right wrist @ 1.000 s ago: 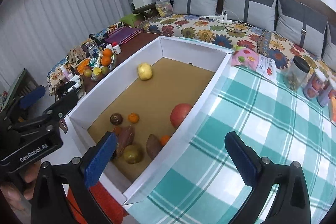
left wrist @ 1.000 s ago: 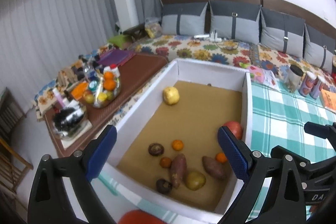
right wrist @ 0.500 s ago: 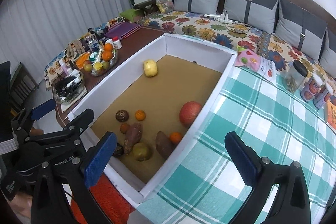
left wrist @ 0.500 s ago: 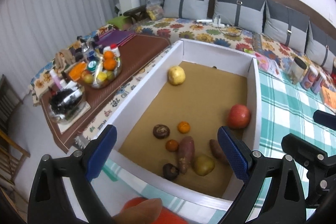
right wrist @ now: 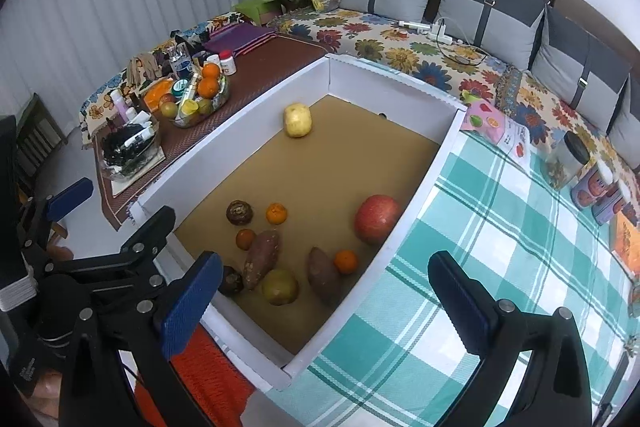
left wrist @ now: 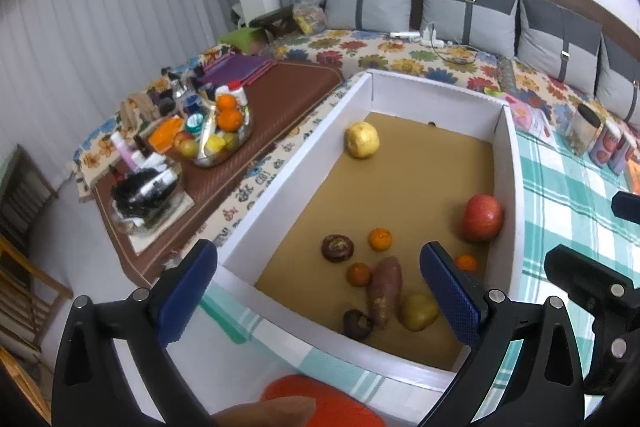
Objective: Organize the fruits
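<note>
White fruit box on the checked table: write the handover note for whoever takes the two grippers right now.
Left gripper: jaws open, empty, above the near end of the box.
Right gripper: jaws open, empty, over the box's right wall.
White cardboard box holds all the fruit, loose: yellow apple at the far end, large red apple by the right wall, and near the front small oranges, two sweet potatoes, dark round fruits and a green-yellow fruit.
Done: nothing visibly sorted.
Left: group the fruit by kind.

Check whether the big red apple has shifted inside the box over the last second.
No. The big red apple sits against the box's right wall, beyond the small orange, as before; only the cameras moved.
</note>
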Demonstrator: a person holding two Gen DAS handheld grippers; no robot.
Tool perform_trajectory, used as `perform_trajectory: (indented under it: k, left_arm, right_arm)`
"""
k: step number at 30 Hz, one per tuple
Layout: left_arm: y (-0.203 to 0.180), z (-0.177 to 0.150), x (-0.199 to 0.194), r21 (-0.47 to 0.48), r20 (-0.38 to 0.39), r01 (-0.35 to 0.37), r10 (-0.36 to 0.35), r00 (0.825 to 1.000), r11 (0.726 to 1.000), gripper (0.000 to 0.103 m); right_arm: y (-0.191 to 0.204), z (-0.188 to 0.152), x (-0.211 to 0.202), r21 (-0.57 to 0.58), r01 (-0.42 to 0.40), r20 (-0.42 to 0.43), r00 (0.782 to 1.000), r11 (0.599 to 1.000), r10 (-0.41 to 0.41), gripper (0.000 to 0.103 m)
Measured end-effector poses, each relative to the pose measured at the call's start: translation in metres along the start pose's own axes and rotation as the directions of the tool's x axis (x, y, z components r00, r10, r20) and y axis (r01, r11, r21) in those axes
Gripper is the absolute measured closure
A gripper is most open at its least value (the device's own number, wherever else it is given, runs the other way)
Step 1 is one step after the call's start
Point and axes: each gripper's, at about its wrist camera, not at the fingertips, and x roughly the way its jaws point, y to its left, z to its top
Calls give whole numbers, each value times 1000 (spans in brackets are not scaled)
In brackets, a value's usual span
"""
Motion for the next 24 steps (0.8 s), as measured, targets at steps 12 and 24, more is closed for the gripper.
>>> perform_trajectory:
  k: [12,24]
  left_arm:
    - [7,0,3,-27,-18,10,-11,1000,1000,1]
    - [8,-1,7,-30,-28,-3,2,1000,1000,1]
  right_arm:
    - [-1,2,7,-13,27,-17,999,1000,-27,1]
    - [3,2,9,-19,29,-19,999,999,-29,1]
